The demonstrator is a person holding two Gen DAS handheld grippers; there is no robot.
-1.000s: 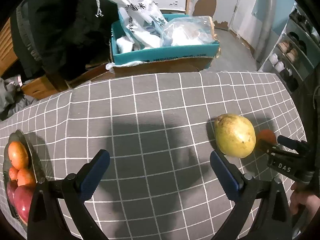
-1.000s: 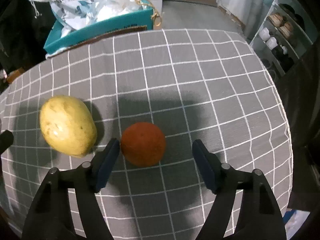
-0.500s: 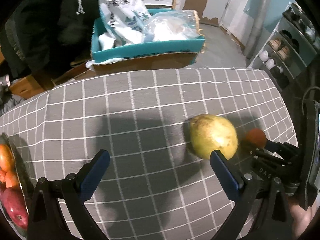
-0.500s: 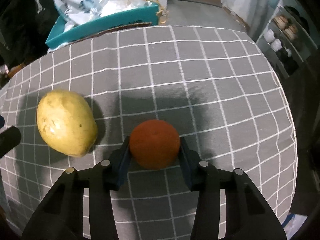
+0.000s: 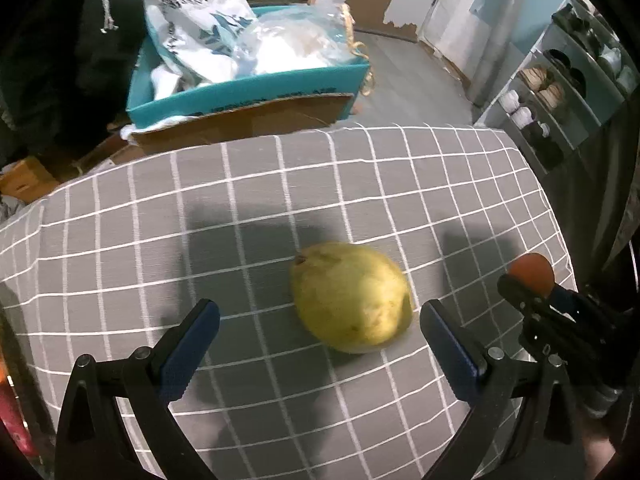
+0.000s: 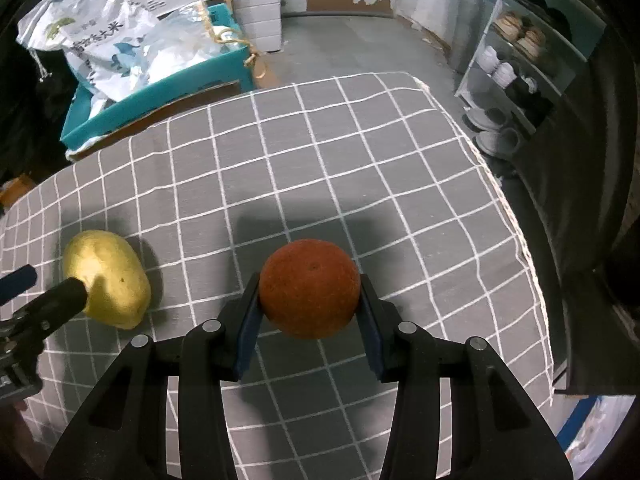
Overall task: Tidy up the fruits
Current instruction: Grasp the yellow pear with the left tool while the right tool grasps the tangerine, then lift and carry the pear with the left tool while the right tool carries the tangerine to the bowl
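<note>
A yellow pear (image 5: pixel 352 297) lies on the grey checked tablecloth (image 5: pixel 280 184). My left gripper (image 5: pixel 320 338) is open, its fingers on either side of the pear's near end, not touching it. My right gripper (image 6: pixel 310 312) is shut on an orange (image 6: pixel 309 288) and holds it a little above the cloth. The orange also shows at the right edge of the left wrist view (image 5: pixel 531 273). The pear also shows in the right wrist view (image 6: pixel 107 283), left of the orange, with the left gripper's fingertip in front of it.
A teal box (image 5: pixel 248 88) with white bags stands on cardboard behind the table. A shelf with shoes (image 6: pixel 516 64) is at the right. The table's right edge (image 6: pixel 520 240) drops off close to the orange. A sliver of red fruit (image 5: pixel 10 420) shows at far left.
My right gripper closed on the orange and lifted it off the cloth. My left gripper moved right, so the pear now lies between its open fingers; the fruit bowl slid out of view.
</note>
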